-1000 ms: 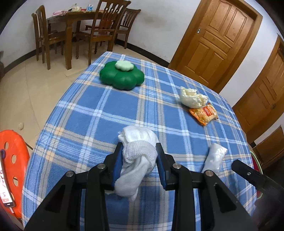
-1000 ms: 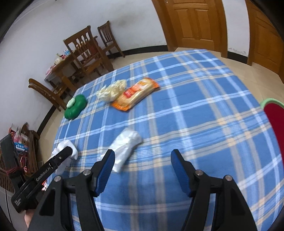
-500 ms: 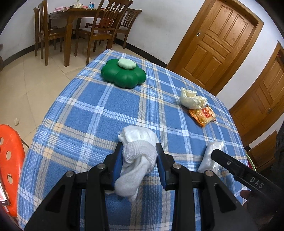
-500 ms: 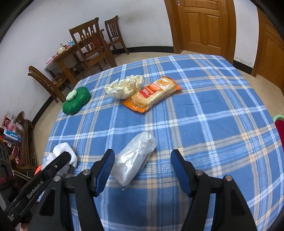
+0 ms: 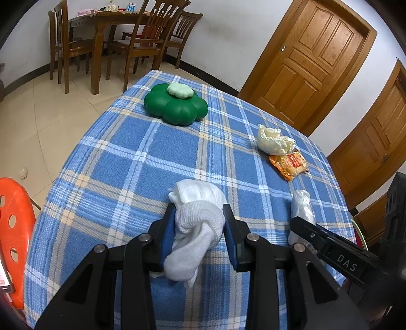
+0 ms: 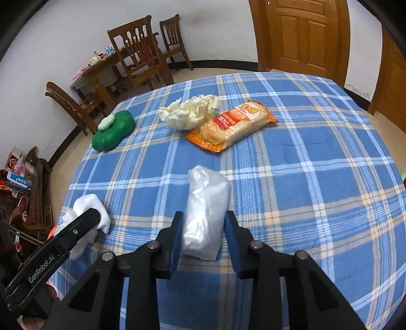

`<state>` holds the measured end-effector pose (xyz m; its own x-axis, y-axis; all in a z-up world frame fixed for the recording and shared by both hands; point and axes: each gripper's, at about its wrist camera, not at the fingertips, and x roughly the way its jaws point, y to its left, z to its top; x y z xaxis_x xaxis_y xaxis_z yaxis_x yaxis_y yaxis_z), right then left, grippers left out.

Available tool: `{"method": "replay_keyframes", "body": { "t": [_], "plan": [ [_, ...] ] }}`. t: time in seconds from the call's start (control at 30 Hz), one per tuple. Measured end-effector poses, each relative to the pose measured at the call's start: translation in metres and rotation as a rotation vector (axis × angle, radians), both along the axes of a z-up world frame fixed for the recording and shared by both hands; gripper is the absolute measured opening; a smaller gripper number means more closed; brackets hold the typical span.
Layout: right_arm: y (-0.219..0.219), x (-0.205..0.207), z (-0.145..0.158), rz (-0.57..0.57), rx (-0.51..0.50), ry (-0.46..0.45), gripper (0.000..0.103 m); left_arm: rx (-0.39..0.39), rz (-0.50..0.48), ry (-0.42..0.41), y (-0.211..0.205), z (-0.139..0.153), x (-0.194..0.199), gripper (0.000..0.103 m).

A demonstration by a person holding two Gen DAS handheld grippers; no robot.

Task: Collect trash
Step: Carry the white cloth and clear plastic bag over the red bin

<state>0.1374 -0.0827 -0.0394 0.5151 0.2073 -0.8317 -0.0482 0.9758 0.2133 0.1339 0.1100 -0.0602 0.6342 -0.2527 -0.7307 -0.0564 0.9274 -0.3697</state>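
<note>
The left gripper [image 5: 199, 229] has its jaws pinching a wad of white cloth [image 5: 195, 226], which bulges above the blue pads and hangs down below them over the blue checked tablecloth [image 5: 132, 162]. The right gripper [image 6: 203, 236] straddles a crumpled clear plastic bag [image 6: 205, 210] lying on the cloth; its jaws are closing, with the bag between them and the pads right at the bag's sides (whether they already squeeze it cannot be told). In the right wrist view, the white wad and the left gripper's black finger sit at about 8 o'clock from the bag. At about 12 o'clock from the bag lies an orange snack packet [image 6: 233, 127], and a crumpled pale yellowish wrapper [image 6: 190, 114] touches the packet's far left end. Further off, at about 10 o'clock, a green flower-shaped box [image 6: 114, 132] with a pale green top piece sits near the table edge. In the left wrist view an orange plastic stool [image 5: 15, 228] stands beside the table at 9 o'clock, and wooden chairs [image 5: 149, 38] surround a wooden dining table [image 5: 106, 20] at 11 o'clock.
</note>
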Motion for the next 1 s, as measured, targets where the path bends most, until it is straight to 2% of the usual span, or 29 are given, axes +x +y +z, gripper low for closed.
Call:
{"method": "replay_keyframes", "body": {
  "t": [0.43, 1.0],
  "plan": [
    [-0.031, -0.024, 0.020, -0.014, 0.020, -0.058, 0.033, -0.003, -0.036, -0.020, -0.022, 0.014, -0.007, 0.035],
    [-0.118, -0.073, 0.040, -0.165, 0.036, -0.118, 0.033, 0.005, -0.133, -0.053, -0.069, 0.036, -0.018, 0.035]
  ]
}}
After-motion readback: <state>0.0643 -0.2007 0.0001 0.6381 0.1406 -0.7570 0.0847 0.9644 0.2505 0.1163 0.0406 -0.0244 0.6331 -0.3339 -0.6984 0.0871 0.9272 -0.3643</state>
